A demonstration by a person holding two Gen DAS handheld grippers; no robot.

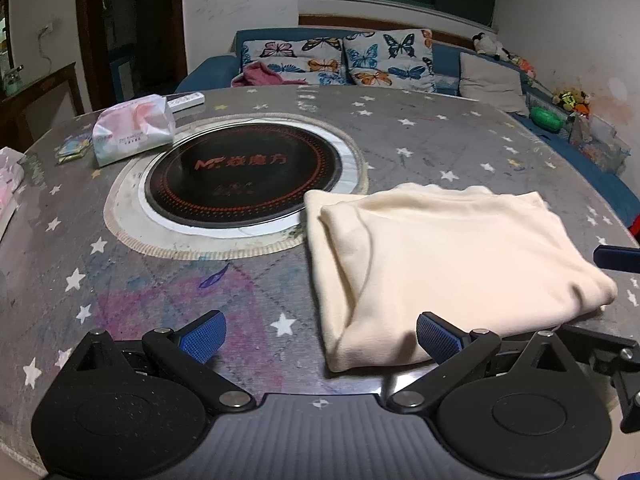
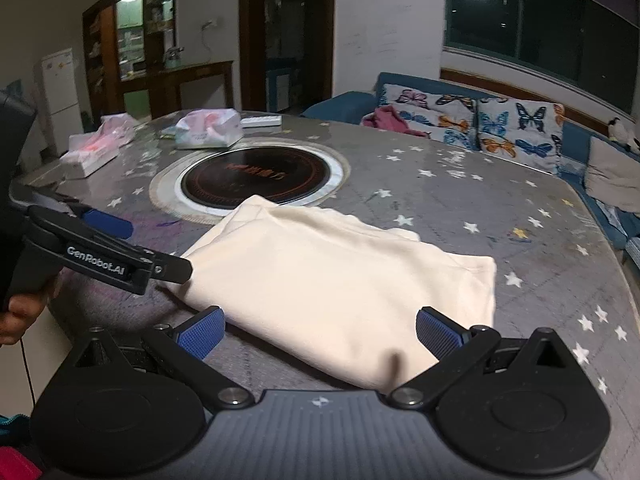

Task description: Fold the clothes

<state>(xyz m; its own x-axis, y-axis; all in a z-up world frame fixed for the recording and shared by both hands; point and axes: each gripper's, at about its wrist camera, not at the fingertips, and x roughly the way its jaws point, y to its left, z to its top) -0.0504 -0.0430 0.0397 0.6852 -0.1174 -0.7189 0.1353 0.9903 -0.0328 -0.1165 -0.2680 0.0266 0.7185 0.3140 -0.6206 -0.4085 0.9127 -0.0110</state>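
A cream garment (image 1: 452,264) lies folded into a thick, roughly rectangular bundle on the round table (image 1: 420,128), whose grey cover is printed with white stars. The bundle's far corner overlaps the pale ring around the black induction cooktop (image 1: 244,176) set into the middle of the table.

The left claw (image 1: 320,336) stands wide apart and holds nothing. It sits low at the near edge of the table, its blue-padded right finger just beside the garment's near left corner and its left finger over bare cover. In the right wrist view, this same claw (image 2: 108,224) comes in from the left, its black arm reaching to the garment's left edge, and a hand (image 2: 20,312) grips its handle.

The right claw (image 2: 320,332) is also spread wide and empty. The near edge of the garment lies between its two blue pads; whether they touch the cloth cannot be told. In the left wrist view only a blue fingertip (image 1: 616,258) of it shows at the far right edge, near the garment's right side.

A pink and white tissue pack (image 1: 134,128) rests beyond the cooktop on the left, with a white remote control (image 1: 186,101) behind it. Behind the table, a blue sofa (image 1: 208,68) carries butterfly cushions (image 1: 340,60).
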